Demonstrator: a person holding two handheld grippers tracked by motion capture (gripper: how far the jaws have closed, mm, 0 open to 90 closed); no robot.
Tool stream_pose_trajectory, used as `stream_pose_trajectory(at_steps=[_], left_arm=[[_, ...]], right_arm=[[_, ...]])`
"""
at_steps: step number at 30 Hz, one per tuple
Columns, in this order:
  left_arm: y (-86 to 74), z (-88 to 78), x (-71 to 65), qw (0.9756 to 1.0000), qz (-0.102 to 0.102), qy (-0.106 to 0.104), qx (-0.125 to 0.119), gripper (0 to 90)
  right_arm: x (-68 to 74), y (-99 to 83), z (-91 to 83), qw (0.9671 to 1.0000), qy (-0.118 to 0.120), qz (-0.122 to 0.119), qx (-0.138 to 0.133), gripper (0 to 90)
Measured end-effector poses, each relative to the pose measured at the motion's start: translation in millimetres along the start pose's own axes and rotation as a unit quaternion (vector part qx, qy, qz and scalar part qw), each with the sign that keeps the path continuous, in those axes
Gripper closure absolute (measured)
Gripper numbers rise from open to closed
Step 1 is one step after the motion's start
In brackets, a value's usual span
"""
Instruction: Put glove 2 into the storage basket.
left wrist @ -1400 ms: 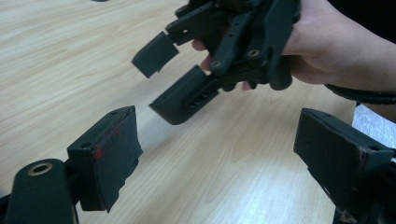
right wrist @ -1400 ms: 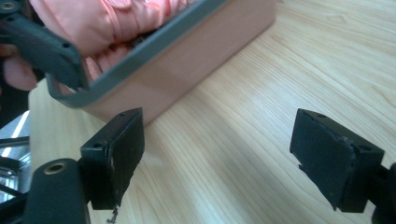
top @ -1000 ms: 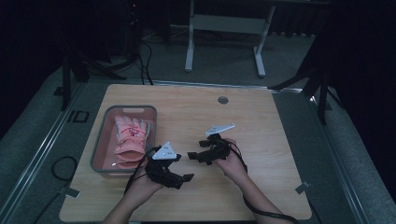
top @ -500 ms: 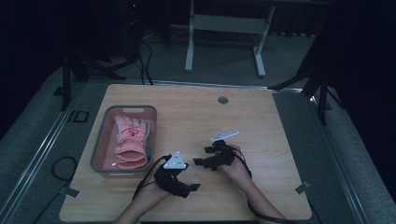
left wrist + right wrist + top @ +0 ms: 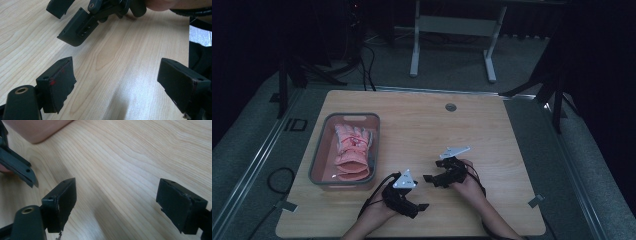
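The left gripper (image 5: pixel 421 206) hangs low over the near part of the table (image 5: pixel 427 135) with its jaws spread wide and nothing between them; in the left gripper view only bare wood grain lies between its two black pads (image 5: pixel 58 81). The right gripper (image 5: pixel 428 178) sits just beyond it and a little to the right, jaws likewise apart and empty, with plain tabletop between its pads (image 5: pixel 62 200) in the right gripper view. The two point roughly toward each other, near but not touching, and the right one's jaw crosses the top of the left gripper view; this looks like a resting pose with both hands down at the table's near edge, neither reaching for anything. The thing most likely in hand, a pair of pink gloves (image 5: pixel 352 150), lies inside the grey bin (image 5: pixel 317 160) at the left of the table, stacked or overlapping so that I cannot tell one glove's edge from the other. The bin stands just beside the left gripper and farther from the right. Its wall rises between the grippers and the gloves, so I judge a reach would have to come over the rim from above. The rest of the tabletop carries a small round grommet (image 5: pixel 450 107) near the far edge, well apart from everything. A cable (image 5: pixel 379 192) trails from the left gripper toward the person's forearm.
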State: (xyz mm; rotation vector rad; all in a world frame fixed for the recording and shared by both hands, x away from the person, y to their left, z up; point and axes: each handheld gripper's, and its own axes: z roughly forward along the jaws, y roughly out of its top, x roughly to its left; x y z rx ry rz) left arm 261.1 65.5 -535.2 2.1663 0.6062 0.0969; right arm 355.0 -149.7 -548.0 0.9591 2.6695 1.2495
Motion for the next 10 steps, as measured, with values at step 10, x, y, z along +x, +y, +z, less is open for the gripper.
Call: stream_pose_trajectory(at_steps=[10], left_arm=[[-3.9, 4.2, -0.2, 1.0000, -0.002, -0.006, 0.001, 14.3]], right_arm=[[-3.6, -4.5, -3.2, 1.0000, -0.005, 0.002, -0.006, 16.3]])
